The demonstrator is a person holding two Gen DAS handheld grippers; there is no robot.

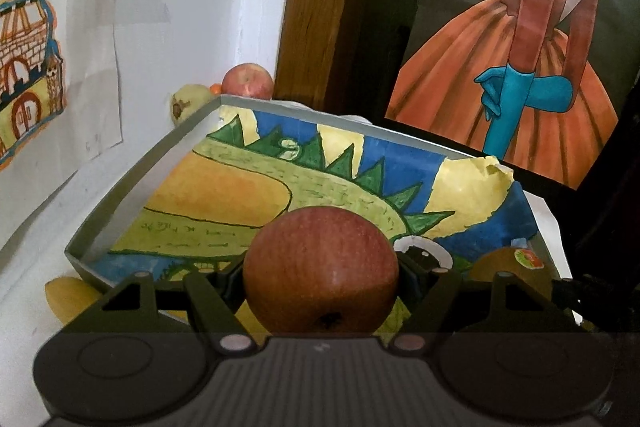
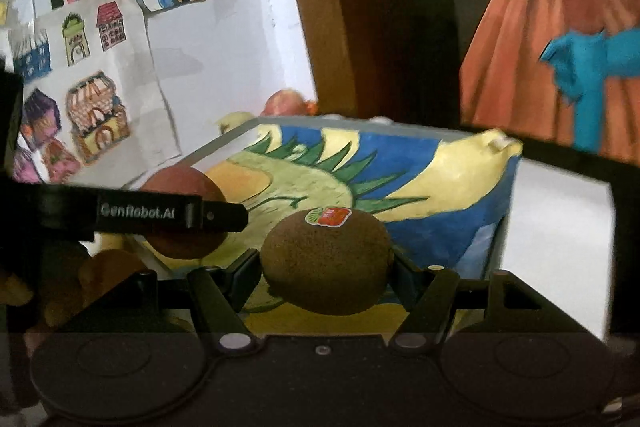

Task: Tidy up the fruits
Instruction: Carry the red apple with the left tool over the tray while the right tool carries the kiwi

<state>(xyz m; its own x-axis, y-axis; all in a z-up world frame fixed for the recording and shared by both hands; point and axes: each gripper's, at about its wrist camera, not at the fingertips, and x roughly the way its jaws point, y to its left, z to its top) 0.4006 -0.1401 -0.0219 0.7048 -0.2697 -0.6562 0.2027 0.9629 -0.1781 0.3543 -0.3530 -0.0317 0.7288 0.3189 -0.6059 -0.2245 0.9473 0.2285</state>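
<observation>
My left gripper is shut on a red apple, held over the near edge of a shallow grey tray lined with a painted green, yellow and blue picture. My right gripper is shut on a brown kiwi with a red-green sticker, also over the tray. In the left wrist view the same kiwi shows at the right. In the right wrist view the apple shows at the left behind the left gripper's black finger.
Behind the tray's far corner lie a second red apple, a yellow pear and a bit of orange fruit. A yellow fruit sits left of the tray's near corner. A white wall with drawings stands left, a wooden post behind.
</observation>
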